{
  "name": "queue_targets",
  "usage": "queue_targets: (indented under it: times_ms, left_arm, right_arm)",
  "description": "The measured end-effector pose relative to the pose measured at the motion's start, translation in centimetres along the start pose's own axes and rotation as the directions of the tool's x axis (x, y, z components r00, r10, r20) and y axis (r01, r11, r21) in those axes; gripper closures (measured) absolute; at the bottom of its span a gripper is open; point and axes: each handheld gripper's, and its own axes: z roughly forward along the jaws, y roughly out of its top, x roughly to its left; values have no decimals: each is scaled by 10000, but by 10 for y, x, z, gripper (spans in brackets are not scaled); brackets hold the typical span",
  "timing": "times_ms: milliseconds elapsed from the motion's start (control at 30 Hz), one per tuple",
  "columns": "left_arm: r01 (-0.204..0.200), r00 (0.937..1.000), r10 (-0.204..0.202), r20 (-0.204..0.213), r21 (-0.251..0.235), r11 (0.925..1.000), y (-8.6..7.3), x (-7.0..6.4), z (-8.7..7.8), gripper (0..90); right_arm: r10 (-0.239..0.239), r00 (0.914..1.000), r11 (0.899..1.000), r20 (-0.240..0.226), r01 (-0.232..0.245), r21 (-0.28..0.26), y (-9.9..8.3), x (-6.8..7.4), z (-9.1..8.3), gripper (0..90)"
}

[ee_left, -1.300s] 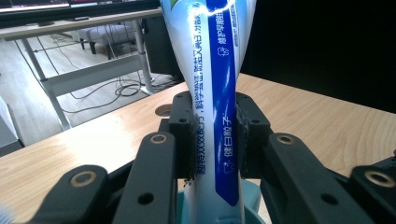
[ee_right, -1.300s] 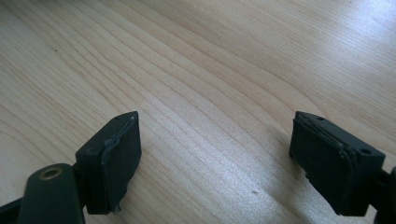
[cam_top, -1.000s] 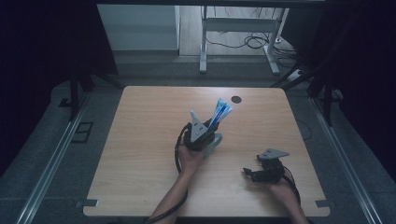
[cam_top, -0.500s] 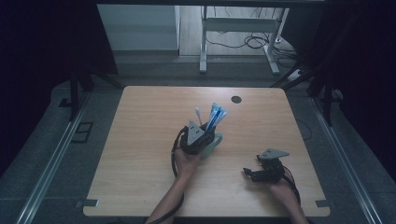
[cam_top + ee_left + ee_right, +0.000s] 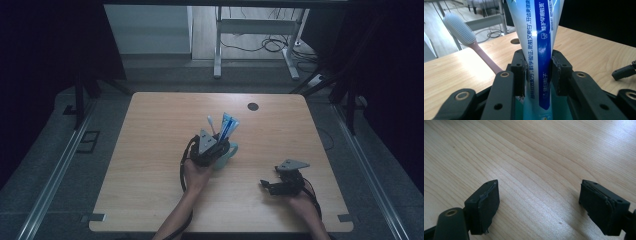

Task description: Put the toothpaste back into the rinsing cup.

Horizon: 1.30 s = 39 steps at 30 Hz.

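The toothpaste tube (image 5: 539, 50), a flat, glossy soft tube in white and pale blue with a deep blue band of printed characters down its face, stands nearly upright between the left gripper (image 5: 538, 72)'s two black jaws, which press against its two edges and hold it. Its lower end sits inside a teal cup (image 5: 226, 152), smooth and rounded, which stands near the middle of the wooden table (image 5: 150, 150); in the high view the tube's top fans out above the cup rim. Beside the tube, leaning away to one side, is a toothbrush (image 5: 471, 42) with a slim pink handle and an oval head of fine, pale grey bristles. The jaws' pads are matte black blocks fixed to hinged arms with brass-ringed holes. The tabletop is light laminate with a long, wavy grain and a small round dark hole (image 5: 253, 106) near its far edge. The right gripper (image 5: 539, 202) rests well apart near the table's near right edge, its worn rubber-faced jaws spread wide over bare wood, holding nothing.
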Motion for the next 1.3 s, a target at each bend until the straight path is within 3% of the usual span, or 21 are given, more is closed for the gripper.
queue_targets:
  times_ms: [200,567,900,1300]
  left_arm:
    - [227,9996,-236,166,490,9985,3,4,1,657]
    - [575,9977,-598,334,635,9963,6,8,-6,531]
    - [534,9970,-568,531,642,9965,11,7,-12,399]
    - [112,9965,-185,810,895,9959,20,1,-20,261]
  right_arm:
    - [-14,10000,10000,19,14,9,0,0,0,166]
    - [-18,10000,10000,19,18,7,0,0,0,165]
    - [-24,10000,10000,27,24,4,0,0,0,165]
    - [-33,10000,10000,25,33,8,0,0,0,166]
